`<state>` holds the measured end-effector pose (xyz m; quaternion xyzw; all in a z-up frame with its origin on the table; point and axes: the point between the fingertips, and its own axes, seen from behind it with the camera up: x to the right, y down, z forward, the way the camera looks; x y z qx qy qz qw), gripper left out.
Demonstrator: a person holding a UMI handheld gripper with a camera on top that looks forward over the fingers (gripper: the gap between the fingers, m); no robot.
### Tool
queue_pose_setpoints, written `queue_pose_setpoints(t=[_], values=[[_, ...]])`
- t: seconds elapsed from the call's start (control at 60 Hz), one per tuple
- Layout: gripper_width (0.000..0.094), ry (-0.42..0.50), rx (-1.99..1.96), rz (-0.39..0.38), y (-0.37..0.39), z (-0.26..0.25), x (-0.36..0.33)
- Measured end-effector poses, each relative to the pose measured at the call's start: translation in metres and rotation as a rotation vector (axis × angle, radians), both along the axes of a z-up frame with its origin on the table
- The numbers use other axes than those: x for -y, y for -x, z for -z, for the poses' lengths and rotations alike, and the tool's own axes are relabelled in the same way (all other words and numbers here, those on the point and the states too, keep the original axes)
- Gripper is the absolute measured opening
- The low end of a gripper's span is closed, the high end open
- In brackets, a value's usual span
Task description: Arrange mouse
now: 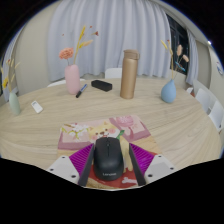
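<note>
A black computer mouse (108,160) sits between my gripper's (108,168) two fingers, its nose pointing away from me. The magenta pads (76,160) lie against both of its sides, so the gripper is shut on it. Just beyond the mouse, a pink mouse mat with a cartoon picture (103,130) lies flat on the round wooden table (170,125). The mouse covers the middle of the mat's near edge. I cannot tell whether the mouse rests on the surface or is held just above it.
At the back of the table stand a tall bronze bottle (129,74), a pink vase with flowers (72,78), a black box (101,85), a blue vase (169,92) and a small vase at the left (14,100). A small white object (37,106) lies at the left.
</note>
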<state>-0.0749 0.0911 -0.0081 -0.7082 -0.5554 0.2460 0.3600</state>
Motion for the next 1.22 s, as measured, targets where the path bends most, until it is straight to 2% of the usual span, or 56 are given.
queue_pose_setpoints(t=[0.05,0.067,0.233,0.35,0.467,0.633,0.9,1.217], values=[[0.0868,-0.017,0.006,0.031,-0.006,-0.008,-0.004],[0.0872,-0.021,0.002,0.040,-0.009,-0.013,-0.004],[0.0856,-0.018,-0.055,0.010,-0.054,-0.073,0.043],[0.0853,0.034,-0.067,-0.033,-0.110,-0.103,0.105],[0.0849,0.056,-0.062,-0.057,-0.172,-0.114,0.155],[0.0849,0.065,-0.023,-0.066,-0.255,-0.105,0.203],[0.0856,-0.029,0.008,-0.091,-0.336,-0.095,0.228],[0.0859,-0.073,0.002,-0.090,-0.346,-0.109,0.211]])
